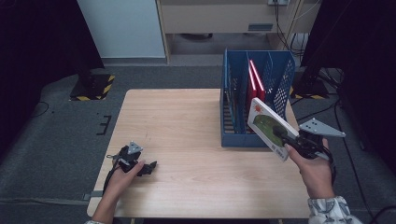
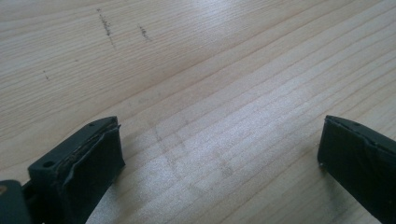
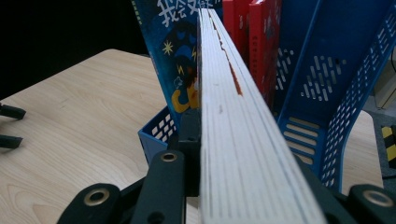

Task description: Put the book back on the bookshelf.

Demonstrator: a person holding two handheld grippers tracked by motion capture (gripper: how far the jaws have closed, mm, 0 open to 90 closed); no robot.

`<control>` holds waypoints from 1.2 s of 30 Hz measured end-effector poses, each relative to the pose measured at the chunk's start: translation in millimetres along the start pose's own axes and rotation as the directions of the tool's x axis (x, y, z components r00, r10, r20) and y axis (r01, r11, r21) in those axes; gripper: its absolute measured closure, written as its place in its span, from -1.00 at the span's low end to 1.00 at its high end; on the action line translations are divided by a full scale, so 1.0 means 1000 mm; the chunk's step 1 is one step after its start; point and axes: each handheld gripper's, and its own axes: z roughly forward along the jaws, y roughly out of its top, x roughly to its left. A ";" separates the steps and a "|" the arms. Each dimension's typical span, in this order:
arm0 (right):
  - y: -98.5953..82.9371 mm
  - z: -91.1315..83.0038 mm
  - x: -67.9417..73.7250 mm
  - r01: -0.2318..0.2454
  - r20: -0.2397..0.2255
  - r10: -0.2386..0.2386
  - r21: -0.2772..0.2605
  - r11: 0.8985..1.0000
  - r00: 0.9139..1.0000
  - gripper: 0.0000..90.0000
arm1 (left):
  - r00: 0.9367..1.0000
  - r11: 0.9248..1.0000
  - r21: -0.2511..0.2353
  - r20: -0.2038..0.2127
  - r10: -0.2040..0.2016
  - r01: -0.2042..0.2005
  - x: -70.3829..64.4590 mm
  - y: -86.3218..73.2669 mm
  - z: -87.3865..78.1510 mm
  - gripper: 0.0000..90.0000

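Note:
My right gripper (image 1: 285,136) is shut on a white book with a green cover picture (image 1: 267,127), held tilted in the air by the front right corner of the blue file rack (image 1: 236,138). In the right gripper view the book's page edge (image 3: 233,121) runs straight away from the jaws toward the rack (image 3: 322,116), where red books (image 3: 254,42) and a blue-covered book (image 3: 173,56) stand. Red books (image 1: 255,81) lean in a middle slot in the high view. My left gripper (image 1: 150,168) rests low on the table near the front left, open, with bare wood (image 2: 219,140) between its pads (image 2: 93,163).
The wooden table (image 1: 177,121) spreads bare between the two hands. The rack stands at the table's right rear. Dark curtains and stand bases with yellow-black tape (image 1: 93,87) flank the table on the grey floor.

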 end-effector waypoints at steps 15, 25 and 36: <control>-0.001 -0.007 -0.007 -0.019 0.032 0.019 0.006 1.000 0.999 0.68 | 1.000 1.000 0.001 0.000 0.000 0.000 0.000 0.000 0.000 -1.00; -0.002 -0.013 -0.016 -0.031 0.063 0.031 0.006 0.999 0.998 0.68 | 1.000 1.000 0.000 0.000 0.000 0.000 -0.001 0.001 0.001 -1.00; -0.001 -0.007 -0.028 -0.051 0.126 0.048 0.016 0.999 0.991 0.68 | 1.000 1.000 0.000 0.000 0.000 0.000 -0.001 0.001 0.001 -1.00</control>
